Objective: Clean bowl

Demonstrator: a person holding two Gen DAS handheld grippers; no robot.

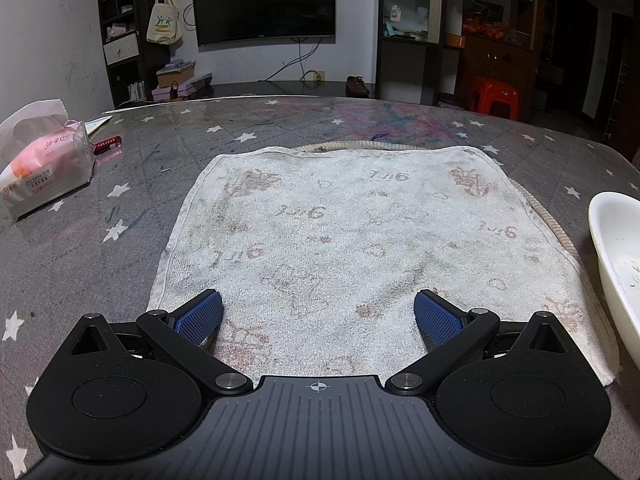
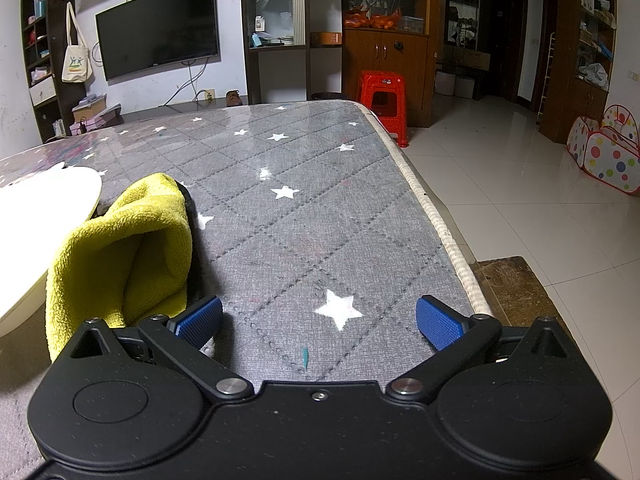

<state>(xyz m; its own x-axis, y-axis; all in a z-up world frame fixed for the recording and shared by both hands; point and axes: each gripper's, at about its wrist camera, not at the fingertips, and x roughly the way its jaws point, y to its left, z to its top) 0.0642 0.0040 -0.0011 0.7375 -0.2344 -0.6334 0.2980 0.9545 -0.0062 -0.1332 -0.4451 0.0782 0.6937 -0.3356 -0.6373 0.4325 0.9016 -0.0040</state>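
A white bowl sits at the right edge of the left wrist view, with dark specks inside; it also shows at the far left of the right wrist view. A yellow-green cloth lies crumpled against the bowl's right side. My left gripper is open and empty, low over a stained white towel. My right gripper is open and empty over the grey star-patterned table cover, its left finger just right of the cloth.
A pink tissue pack and a red pen lie at the table's far left. The table's right edge drops to a tiled floor with a red stool. A TV and shelves stand behind.
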